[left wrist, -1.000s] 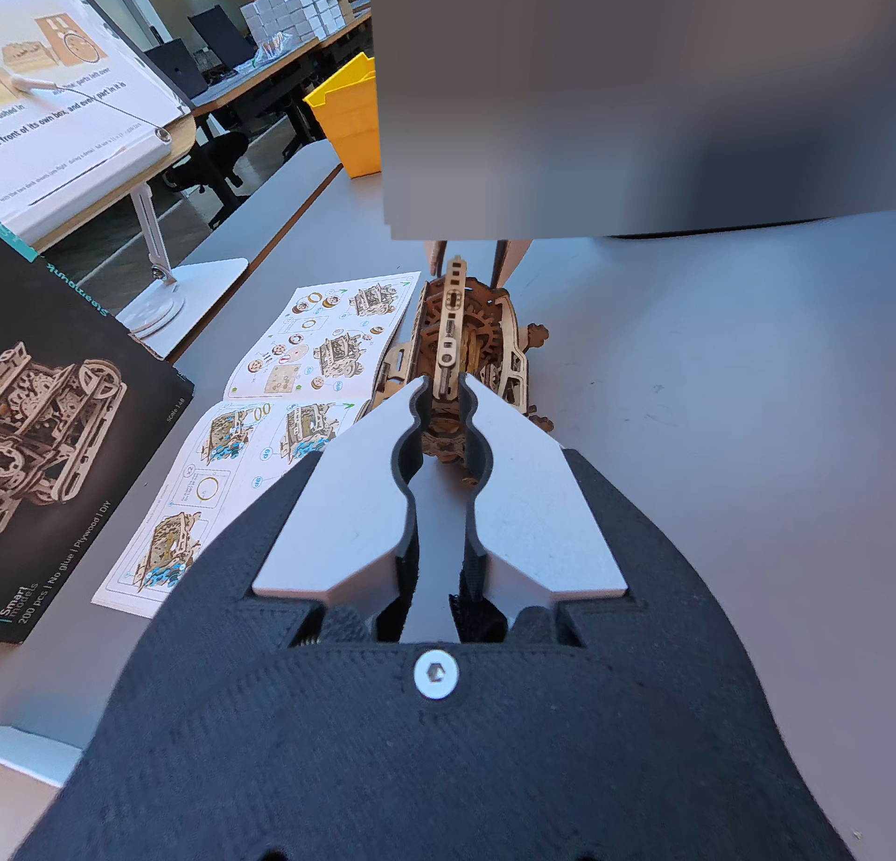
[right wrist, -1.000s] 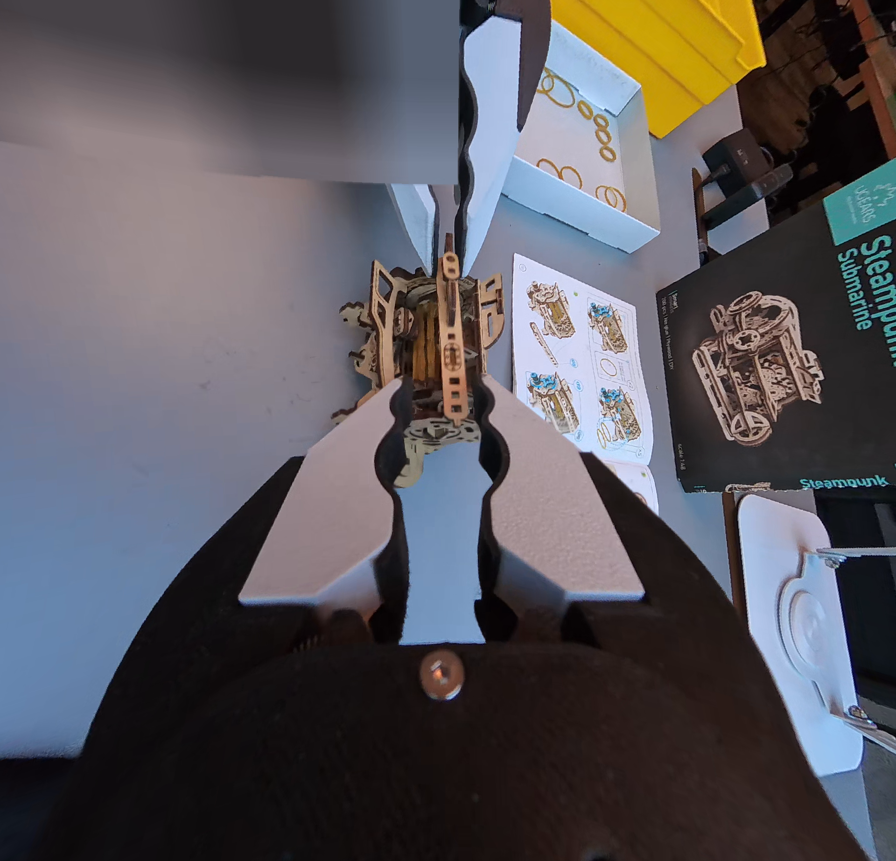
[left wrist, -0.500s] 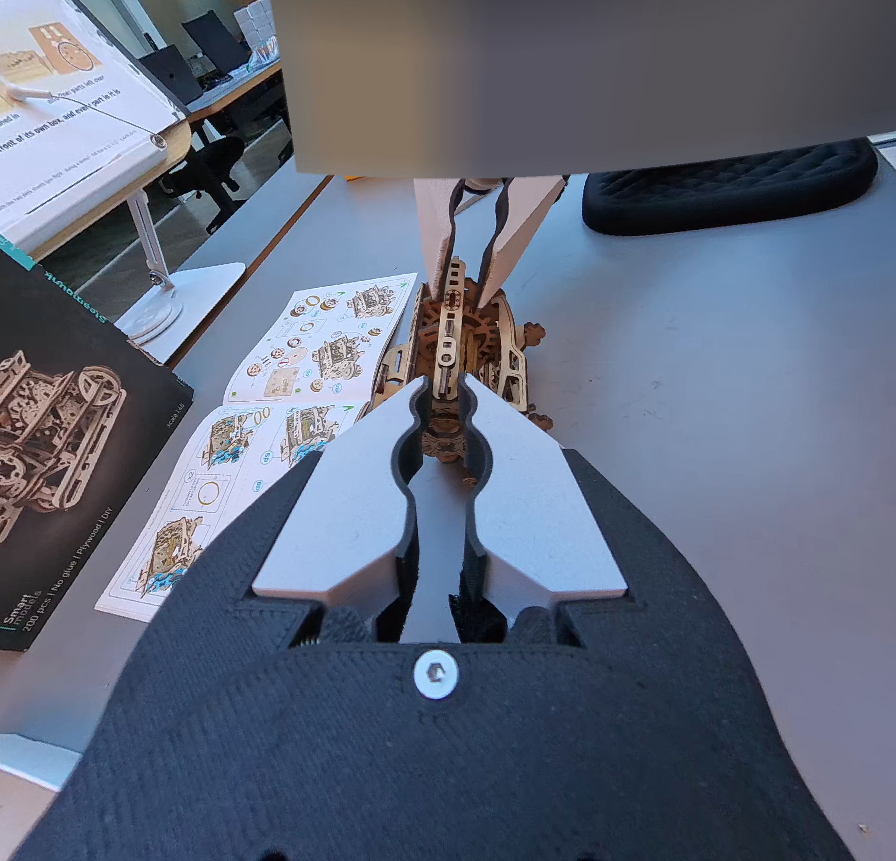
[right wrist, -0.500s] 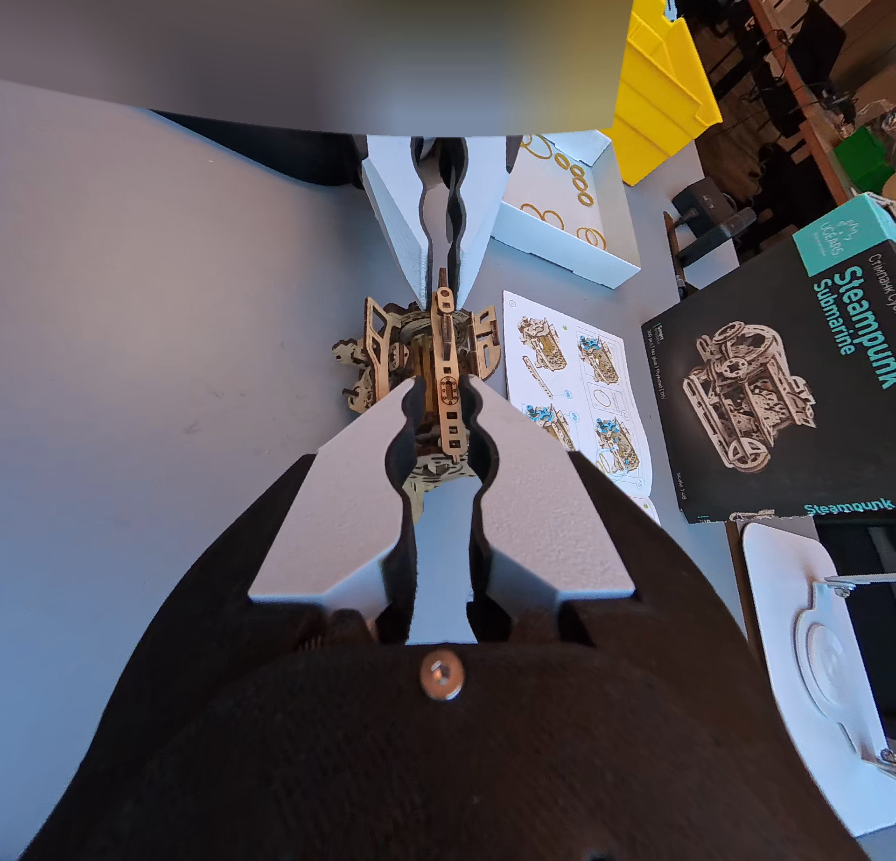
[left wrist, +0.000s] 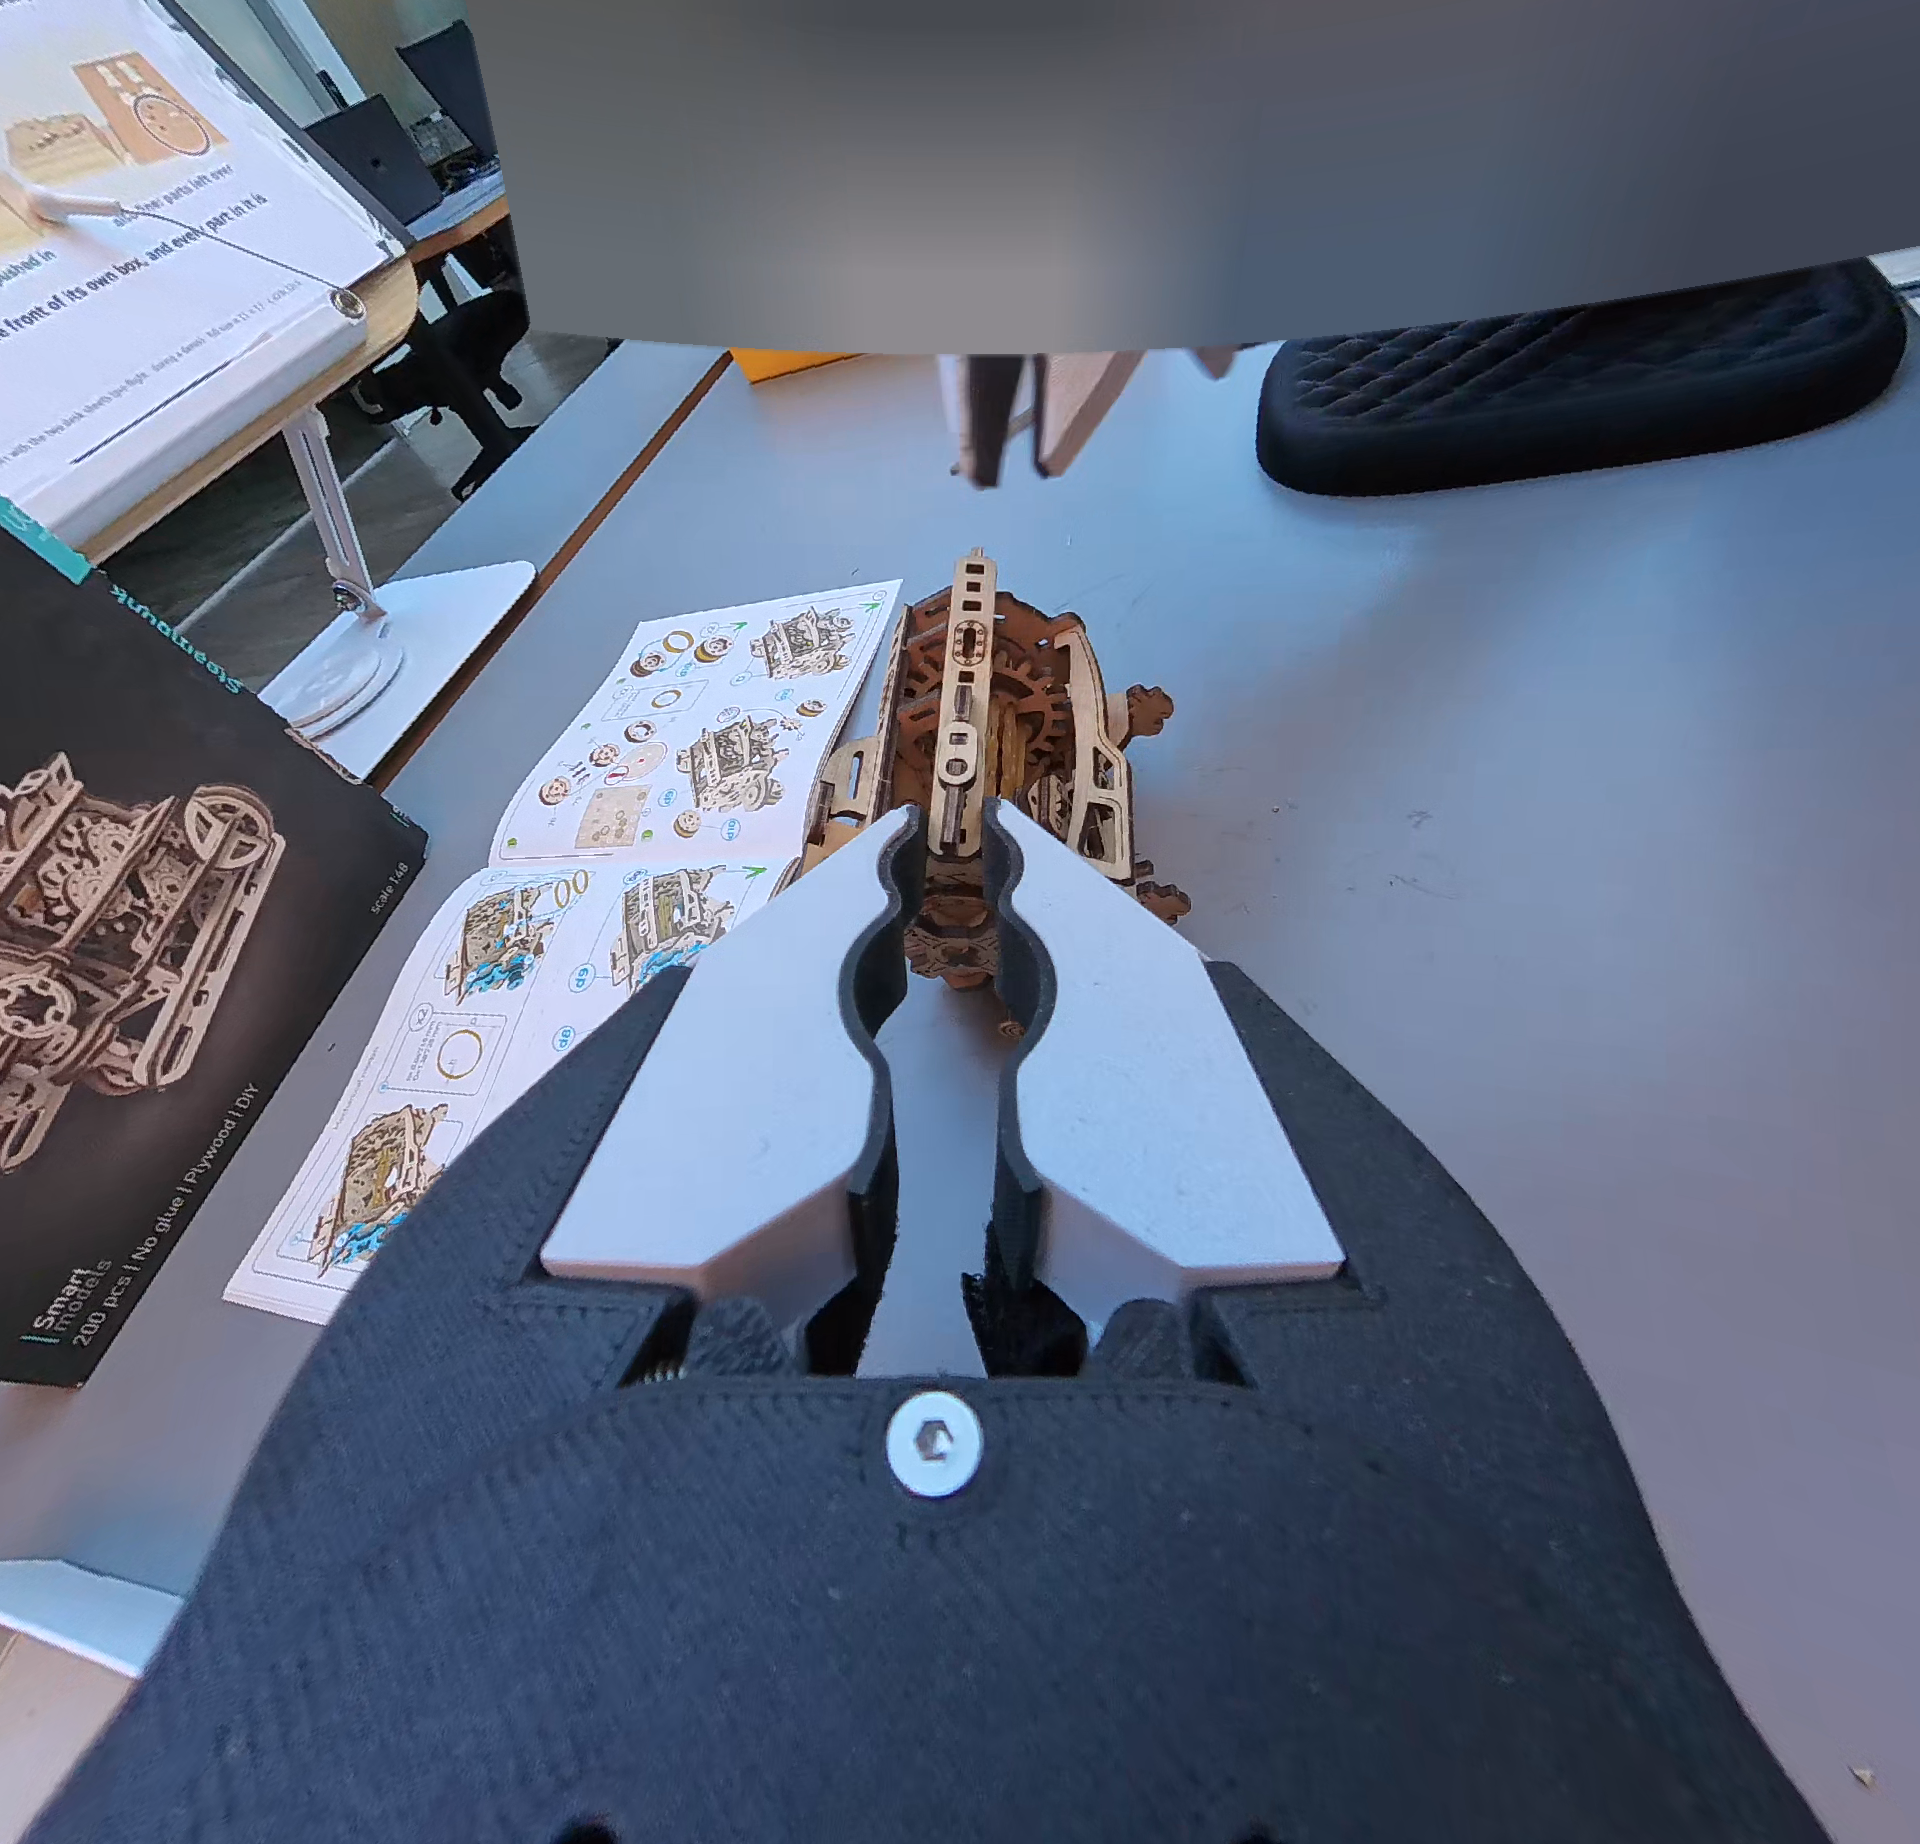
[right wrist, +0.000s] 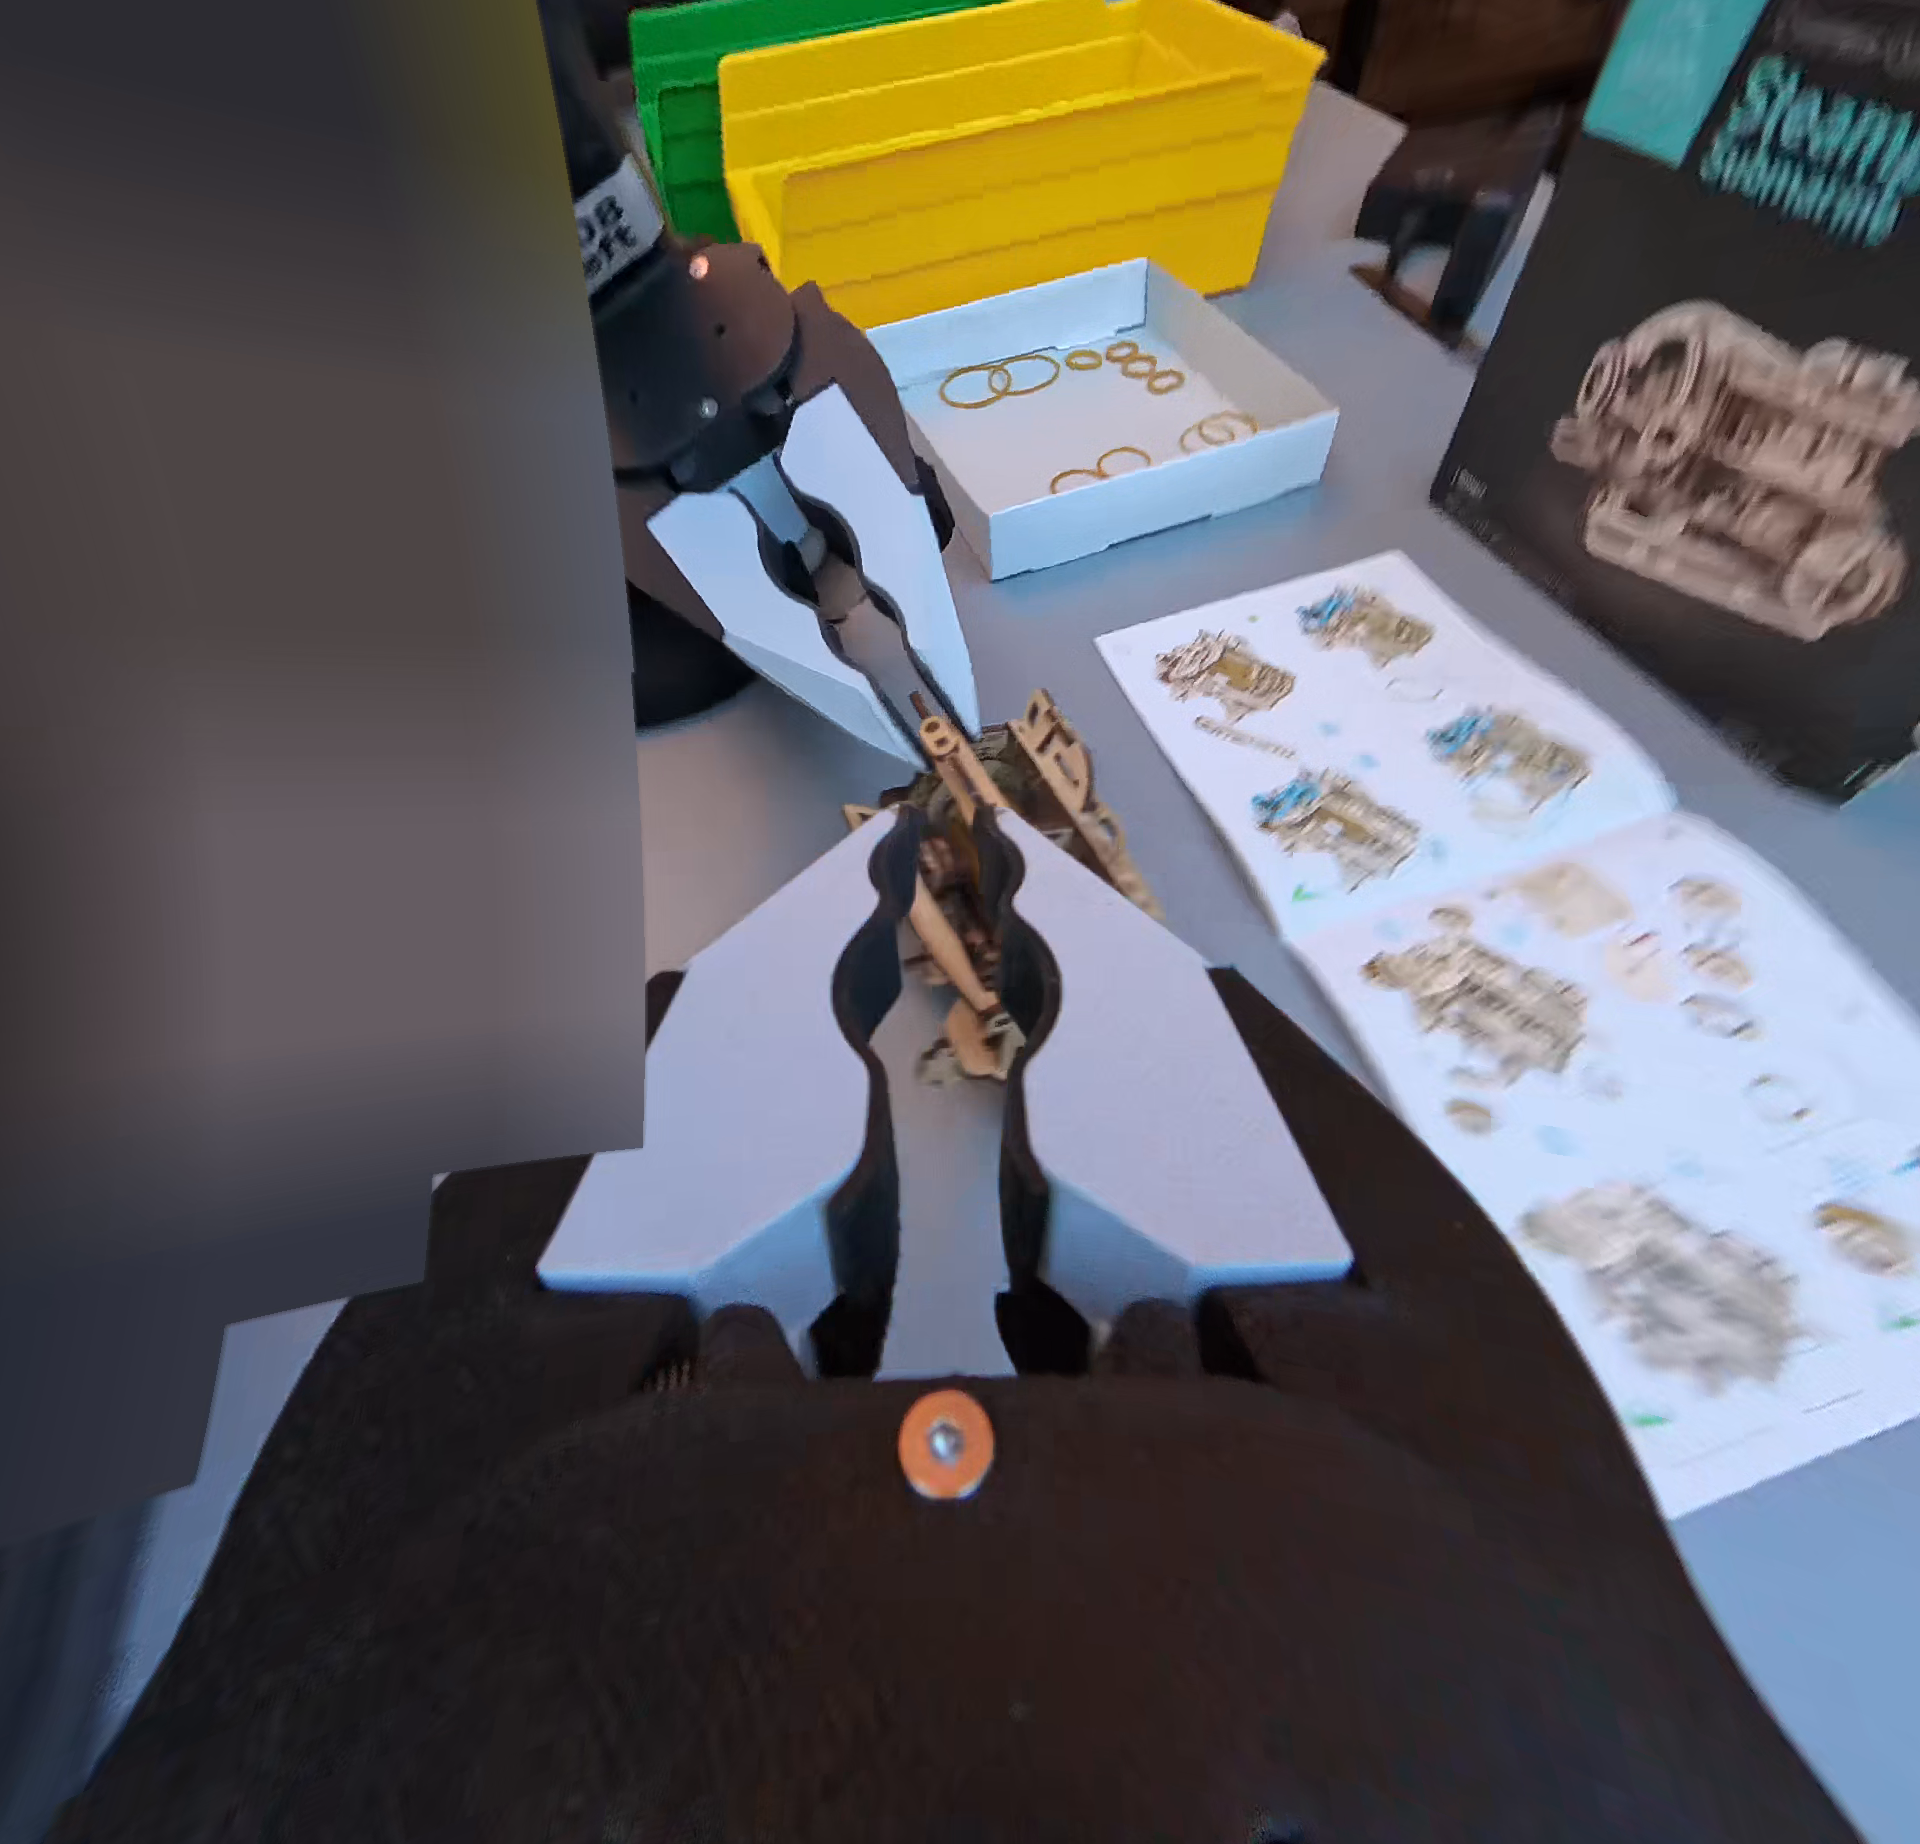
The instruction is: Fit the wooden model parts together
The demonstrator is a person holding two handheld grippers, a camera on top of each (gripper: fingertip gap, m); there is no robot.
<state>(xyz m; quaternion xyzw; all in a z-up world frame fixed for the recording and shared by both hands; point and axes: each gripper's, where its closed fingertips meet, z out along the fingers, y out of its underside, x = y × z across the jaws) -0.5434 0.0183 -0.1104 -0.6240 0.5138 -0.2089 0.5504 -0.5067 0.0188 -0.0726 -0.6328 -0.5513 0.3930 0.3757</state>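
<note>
The left gripper (left wrist: 951,823) pinches the near end of the wooden model's (left wrist: 997,755) slotted strip (left wrist: 966,693), whose long axis runs straight ahead; the right gripper (left wrist: 1013,433), jaws narrowly parted and empty, hovers beyond the model's far end

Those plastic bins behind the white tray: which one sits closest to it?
The yellow bin. It stands right behind the white tray holding the rings; the green bin sits farther back, partly hidden behind the yellow one.
</note>
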